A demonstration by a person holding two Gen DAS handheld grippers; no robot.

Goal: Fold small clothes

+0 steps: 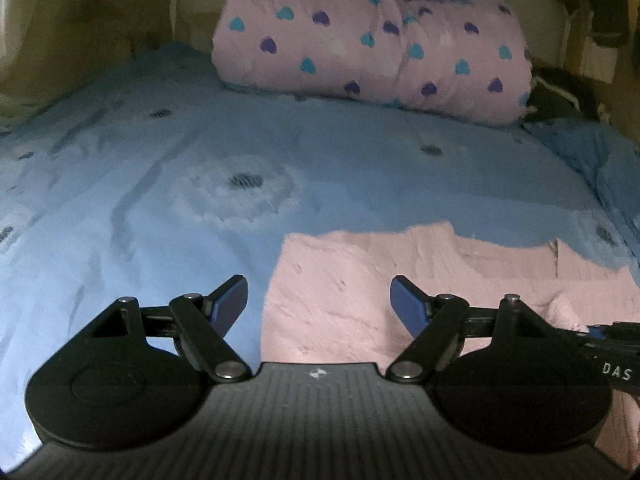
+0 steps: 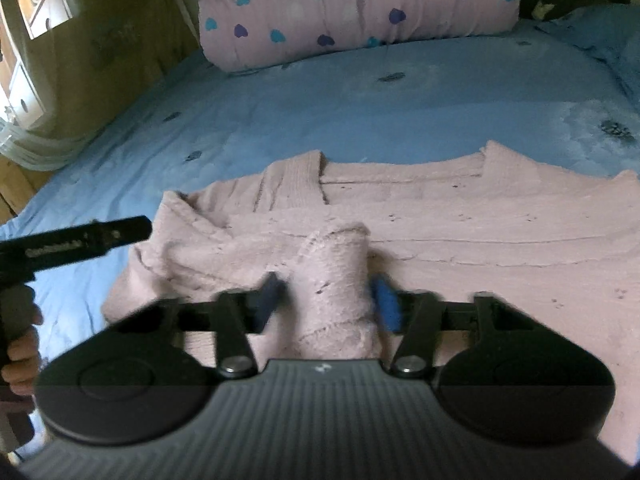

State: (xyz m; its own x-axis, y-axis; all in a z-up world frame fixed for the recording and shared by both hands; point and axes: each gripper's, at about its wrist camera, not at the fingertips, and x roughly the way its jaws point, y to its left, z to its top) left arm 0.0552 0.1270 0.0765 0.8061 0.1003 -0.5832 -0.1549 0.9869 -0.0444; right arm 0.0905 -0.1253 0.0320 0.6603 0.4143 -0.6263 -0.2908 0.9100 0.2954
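Left wrist view. Left gripper [image 1: 319, 300]: jaws spread wide, nothing between the blue pads, held above the near left corner of the garment. Pink knitted garment [image 1: 420, 292]: lies flat on the blue bedspread [image 1: 160, 200], in the near right part of the view, its left edge running between the two fingers. Bedspread pattern: pale flower shapes with dark centres. Rolled pink quilt with teal and purple hearts [image 1: 368, 48]: lies across the far end of the bed, well apart from the garment. Part of the other tool shows at the right edge; blurred.

Right wrist view. Right gripper [image 2: 328, 300]: jaws drawn in on a raised fold of the pink knitted garment [image 2: 460, 220], which stands up between the blue pads; the picture is blurred, but the pads appear to press on the fold from both sides. The rest of the garment spreads flat beyond the fingers, ribbed bands visible along its far edge. Left gripper [image 2: 128, 228]: seen at the left edge, just beside the garment's rumpled left corner; its jaws cannot be told here. Hand [image 2: 20, 340]: grips that tool's handle at the lower left. Heart-print quilt lies at the far end.
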